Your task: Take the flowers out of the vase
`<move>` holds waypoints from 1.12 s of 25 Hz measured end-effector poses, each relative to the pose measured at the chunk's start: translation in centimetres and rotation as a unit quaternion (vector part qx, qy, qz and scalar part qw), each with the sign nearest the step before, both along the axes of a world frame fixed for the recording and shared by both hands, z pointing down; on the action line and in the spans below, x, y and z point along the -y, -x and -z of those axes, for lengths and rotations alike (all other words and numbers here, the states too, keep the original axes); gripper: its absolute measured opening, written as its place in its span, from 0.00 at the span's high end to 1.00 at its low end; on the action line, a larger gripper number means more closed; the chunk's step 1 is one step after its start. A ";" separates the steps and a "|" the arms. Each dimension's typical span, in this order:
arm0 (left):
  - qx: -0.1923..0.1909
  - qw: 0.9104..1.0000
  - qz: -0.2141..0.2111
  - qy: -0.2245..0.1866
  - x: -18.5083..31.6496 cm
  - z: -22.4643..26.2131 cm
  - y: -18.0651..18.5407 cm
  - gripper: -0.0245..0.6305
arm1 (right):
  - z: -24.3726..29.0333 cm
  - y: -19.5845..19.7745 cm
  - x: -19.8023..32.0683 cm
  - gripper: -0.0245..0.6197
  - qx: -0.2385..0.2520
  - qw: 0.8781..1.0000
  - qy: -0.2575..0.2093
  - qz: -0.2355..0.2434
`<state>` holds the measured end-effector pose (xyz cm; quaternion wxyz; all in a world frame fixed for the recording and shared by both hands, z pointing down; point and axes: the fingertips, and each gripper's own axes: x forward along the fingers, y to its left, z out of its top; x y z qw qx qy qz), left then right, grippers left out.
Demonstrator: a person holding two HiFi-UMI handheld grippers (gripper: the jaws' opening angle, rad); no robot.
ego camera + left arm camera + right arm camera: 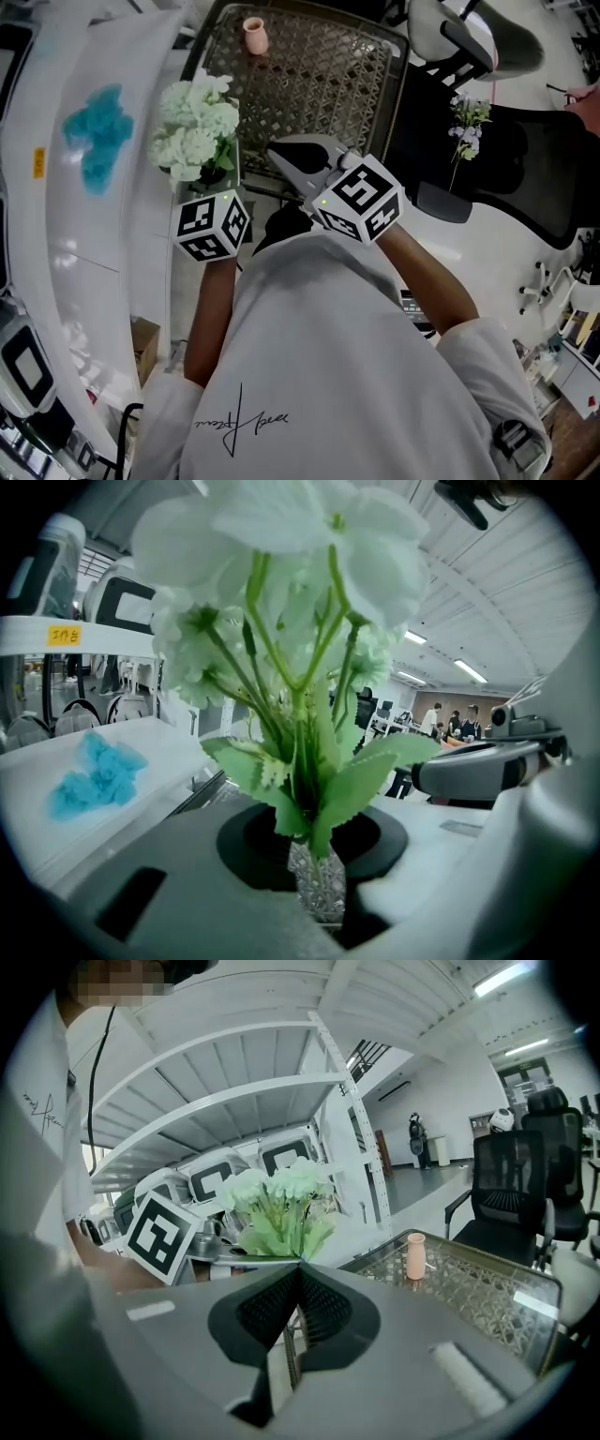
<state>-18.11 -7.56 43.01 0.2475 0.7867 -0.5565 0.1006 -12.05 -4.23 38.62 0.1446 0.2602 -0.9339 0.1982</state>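
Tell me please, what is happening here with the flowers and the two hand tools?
A person holds a gripper in each hand by a lattice-topped table. The tongs of the left gripper are closed on what looks like a clear patterned vase, and the white flowers stand in it. The right gripper is close beside the flowers, with its tongs shut and nothing between them. The flowers are not yet taken out.
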 end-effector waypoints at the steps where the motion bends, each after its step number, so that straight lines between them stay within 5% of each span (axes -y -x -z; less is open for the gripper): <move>1: -0.004 1.000 0.001 0.002 -0.3 -0.1 -0.2 0.86 | 0.0 -0.1 -0.1 0.95 -0.003 1.000 -0.001 0.001; 28: -0.024 1.000 -0.009 -0.016 -3.6 1.3 -1.2 0.86 | 1.1 -0.3 -2.7 0.95 -0.023 0.999 -0.018 0.016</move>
